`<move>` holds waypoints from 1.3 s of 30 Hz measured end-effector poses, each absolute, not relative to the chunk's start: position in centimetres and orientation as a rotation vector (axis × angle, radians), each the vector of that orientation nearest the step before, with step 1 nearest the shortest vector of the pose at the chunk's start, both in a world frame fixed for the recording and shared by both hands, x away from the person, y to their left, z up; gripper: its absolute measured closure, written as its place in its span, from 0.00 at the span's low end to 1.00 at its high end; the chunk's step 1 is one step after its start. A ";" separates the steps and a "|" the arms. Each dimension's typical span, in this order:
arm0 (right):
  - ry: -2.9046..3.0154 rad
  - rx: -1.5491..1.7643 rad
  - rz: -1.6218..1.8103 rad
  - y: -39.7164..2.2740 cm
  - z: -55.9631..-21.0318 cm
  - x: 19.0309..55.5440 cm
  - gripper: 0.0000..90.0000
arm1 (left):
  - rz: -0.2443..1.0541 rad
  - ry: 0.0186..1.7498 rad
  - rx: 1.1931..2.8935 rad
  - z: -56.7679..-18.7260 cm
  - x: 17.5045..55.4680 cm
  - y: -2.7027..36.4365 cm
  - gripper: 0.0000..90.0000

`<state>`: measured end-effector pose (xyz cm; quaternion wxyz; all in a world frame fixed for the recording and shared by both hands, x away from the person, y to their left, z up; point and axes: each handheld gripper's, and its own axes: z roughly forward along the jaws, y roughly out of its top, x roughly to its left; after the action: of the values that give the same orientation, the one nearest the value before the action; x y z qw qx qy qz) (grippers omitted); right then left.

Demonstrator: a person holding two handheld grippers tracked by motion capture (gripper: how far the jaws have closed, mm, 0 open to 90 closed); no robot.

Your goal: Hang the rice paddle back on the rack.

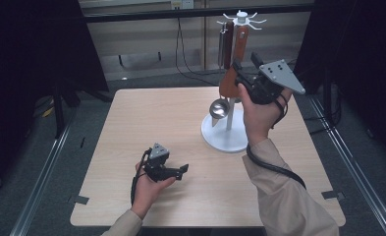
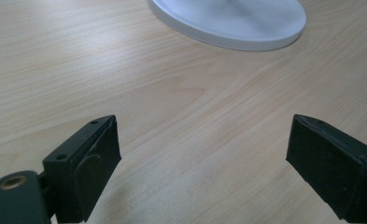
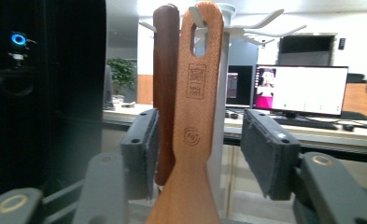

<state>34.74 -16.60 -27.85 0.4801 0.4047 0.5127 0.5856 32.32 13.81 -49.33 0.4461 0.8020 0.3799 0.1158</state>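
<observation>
Right claw (image 1: 237, 66): half open, jaws standing off either side of the wooden spatula (image 3: 196, 135); a gap showed on both sides in the right gripper view, so the pads pressed on nothing. Released.

Wooden spatula: hung by the slot in its handle on a hook of the white rack (image 1: 231, 118), upright, blade down. It sat between the right claw's jaws without touching either pad.

Neighbours on the rack: a darker brown handle (image 3: 165, 88) hung just beside the spatula, behind the left-hand jaw in the right gripper view; a metal ladle (image 1: 219, 107) hung lower, its bowl near the rack's post.

Left claw (image 2: 202, 154): wide open, holding nothing, low over bare tabletop (image 1: 146, 118) near the front edge.

Rack base: a white round disc (image 2: 246, 25), close ahead of the left claw, not touching.

Edges: the rack stood towards the right far part of the tabletop, its base well inside the rim.

Open room: the left and middle of the tabletop lay bare; around the right claw the hanging handles crowded close.
</observation>
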 end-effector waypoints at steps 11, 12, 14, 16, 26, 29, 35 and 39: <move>1.263 0.948 1.466 -16.7 -28.9 33.4 0.33 | 0.290 0.940 1.993 -49.2 32.1 13.8 0.11; 1.267 0.949 1.472 -16.8 -29.1 33.3 0.31 | 0.289 0.940 1.992 -49.2 32.1 13.8 0.11; 1.274 0.952 1.477 -17.0 -29.4 33.1 0.29 | 0.292 0.940 1.991 -49.2 32.1 13.8 0.11; 1.287 0.957 1.483 -17.2 -29.7 32.8 0.28 | 0.291 0.935 1.984 -49.2 32.1 13.8 0.11; 1.322 0.941 1.484 -18.0 -31.4 31.4 0.24 | 0.294 0.923 2.005 -49.2 32.1 13.5 0.11; 1.331 0.942 1.492 -18.3 -32.0 31.0 0.23 | 0.296 0.922 2.009 -49.3 32.1 13.4 0.11; 1.355 0.946 1.492 -18.8 -33.2 30.4 0.20 | 0.299 0.916 2.019 -49.3 32.1 13.4 0.10; 1.392 0.944 1.493 -18.9 -34.7 29.7 0.15 | 0.298 0.914 2.013 -49.3 32.1 13.3 0.10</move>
<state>29.73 -18.87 -34.70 0.4318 0.3787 0.5582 0.5988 32.08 13.35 -49.33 0.4399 0.8104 0.3679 0.1199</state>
